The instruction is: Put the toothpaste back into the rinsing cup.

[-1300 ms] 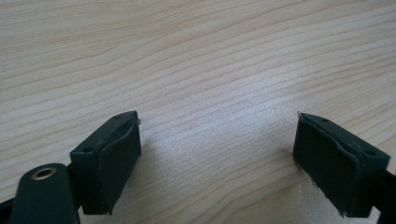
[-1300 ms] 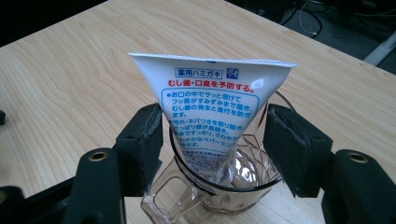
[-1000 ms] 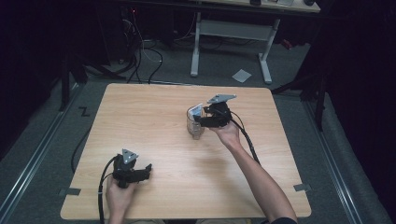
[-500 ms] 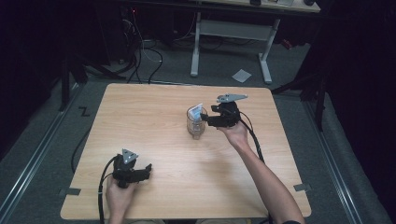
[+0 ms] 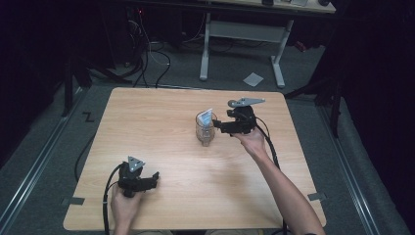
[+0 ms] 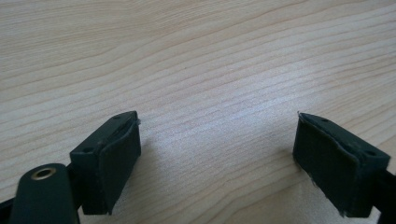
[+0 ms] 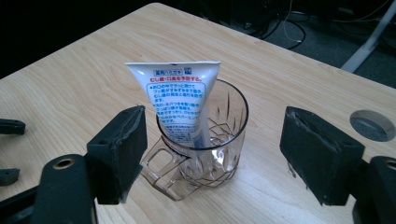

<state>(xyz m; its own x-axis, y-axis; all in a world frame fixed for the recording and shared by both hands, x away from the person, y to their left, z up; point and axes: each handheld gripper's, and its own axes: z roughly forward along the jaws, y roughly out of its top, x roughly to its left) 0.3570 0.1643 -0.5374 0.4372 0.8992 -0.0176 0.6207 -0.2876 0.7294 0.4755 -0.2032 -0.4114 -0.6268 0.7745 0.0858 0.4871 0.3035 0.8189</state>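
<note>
Right gripper (image 5: 219, 126) now back from glass (image 7: 201, 144) with tube (image 7: 180, 100), both grippers' jaws wide, table (image 5: 147, 117) around bare.

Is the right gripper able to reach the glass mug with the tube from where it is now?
Probably yes. The right gripper is open, the glass mug stands just ahead of it, and nothing lies between them. The tube leans inside.
</note>
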